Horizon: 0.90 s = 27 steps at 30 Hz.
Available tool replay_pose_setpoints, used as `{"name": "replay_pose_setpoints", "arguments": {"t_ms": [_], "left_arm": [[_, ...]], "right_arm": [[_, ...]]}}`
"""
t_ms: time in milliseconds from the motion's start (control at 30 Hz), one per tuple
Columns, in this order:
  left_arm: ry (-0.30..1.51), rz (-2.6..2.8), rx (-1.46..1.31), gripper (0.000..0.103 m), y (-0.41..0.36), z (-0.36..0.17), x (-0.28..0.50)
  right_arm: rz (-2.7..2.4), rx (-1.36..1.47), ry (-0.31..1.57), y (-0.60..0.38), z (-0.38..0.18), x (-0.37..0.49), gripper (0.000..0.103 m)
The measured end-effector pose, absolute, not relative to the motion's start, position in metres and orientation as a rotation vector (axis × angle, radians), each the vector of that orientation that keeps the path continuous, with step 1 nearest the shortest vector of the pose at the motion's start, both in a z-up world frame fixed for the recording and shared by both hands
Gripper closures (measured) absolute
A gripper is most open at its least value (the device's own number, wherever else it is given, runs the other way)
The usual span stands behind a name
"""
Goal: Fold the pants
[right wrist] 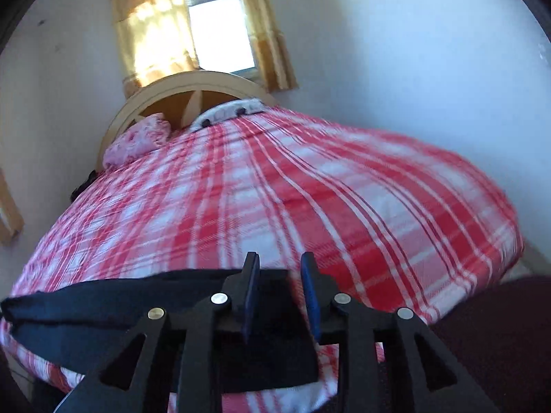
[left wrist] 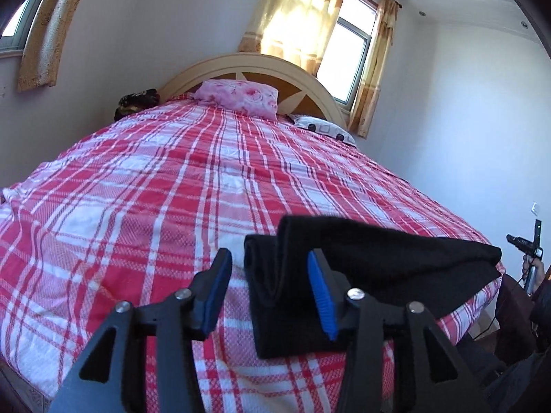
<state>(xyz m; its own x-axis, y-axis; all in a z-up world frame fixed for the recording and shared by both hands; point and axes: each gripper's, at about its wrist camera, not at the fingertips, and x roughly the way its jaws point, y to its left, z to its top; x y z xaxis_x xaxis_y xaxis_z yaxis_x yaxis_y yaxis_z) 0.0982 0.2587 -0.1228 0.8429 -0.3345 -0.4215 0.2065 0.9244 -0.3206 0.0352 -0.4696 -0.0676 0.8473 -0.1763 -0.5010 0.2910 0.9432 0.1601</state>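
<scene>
Left wrist view: pants [left wrist: 378,268] look folded at the bed's [left wrist: 172,179] near edge, my left gripper [left wrist: 268,292] and right gripper [right wrist: 280,296] both apart, gripping nothing, so probably just tidying left.

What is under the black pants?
The black pants lie folded on the red checked blanket at the bed's near edge. The blanket underneath them is covered, so anything else there is hidden.

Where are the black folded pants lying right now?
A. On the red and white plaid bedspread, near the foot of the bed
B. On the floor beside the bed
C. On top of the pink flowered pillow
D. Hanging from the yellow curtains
A: the black folded pants lie flat on the red and white plaid bedspread at its near end, far from the pink flowered pillow by the headboard.
</scene>
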Motion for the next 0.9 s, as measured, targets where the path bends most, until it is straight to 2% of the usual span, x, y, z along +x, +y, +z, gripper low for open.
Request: {"name": "replay_pose_setpoints", "arguments": {"t_ms": [67, 133, 233, 500, 667, 700, 733, 767, 833, 900], "left_arm": [[0.474, -0.286, -0.278, 0.04, 0.256, -0.114, 0.107], [0.467, -0.291, -0.279, 0.039, 0.25, -0.11, 0.118], [0.461, -0.316, -0.281, 0.039, 0.238, -0.101, 0.137], [0.516, -0.384, -0.239, 0.039, 0.212, -0.107, 0.14], [0.533, -0.408, -0.237, 0.044, 0.216, -0.117, 0.125], [0.532, -0.41, -0.237, 0.044, 0.216, -0.117, 0.124], [0.534, -0.409, -0.239, 0.044, 0.218, -0.119, 0.123], [0.535, -0.408, -0.243, 0.044, 0.218, -0.119, 0.122], [0.535, -0.4, -0.251, 0.044, 0.219, -0.121, 0.122], [0.538, -0.39, -0.267, 0.044, 0.223, -0.123, 0.121]], "right_arm": [[-0.178, 0.173, 0.479, -0.435, -0.047, 0.045, 0.076], [-0.092, 0.12, 0.477, -0.396, -0.035, 0.061, 0.067], [0.092, 0.083, 0.541, -0.329, -0.035, 0.101, 0.065], [0.492, -0.146, 0.712, -0.147, -0.089, 0.189, 0.065], [0.604, -0.269, 0.837, -0.106, -0.124, 0.217, 0.065], [0.608, -0.295, 0.859, -0.102, -0.129, 0.218, 0.069], [0.609, -0.313, 0.874, -0.101, -0.133, 0.216, 0.084], [0.613, -0.322, 0.882, -0.103, -0.134, 0.215, 0.092], [0.627, -0.336, 0.882, -0.106, -0.134, 0.206, 0.099], [0.657, -0.339, 0.883, -0.109, -0.13, 0.192, 0.099]]}}
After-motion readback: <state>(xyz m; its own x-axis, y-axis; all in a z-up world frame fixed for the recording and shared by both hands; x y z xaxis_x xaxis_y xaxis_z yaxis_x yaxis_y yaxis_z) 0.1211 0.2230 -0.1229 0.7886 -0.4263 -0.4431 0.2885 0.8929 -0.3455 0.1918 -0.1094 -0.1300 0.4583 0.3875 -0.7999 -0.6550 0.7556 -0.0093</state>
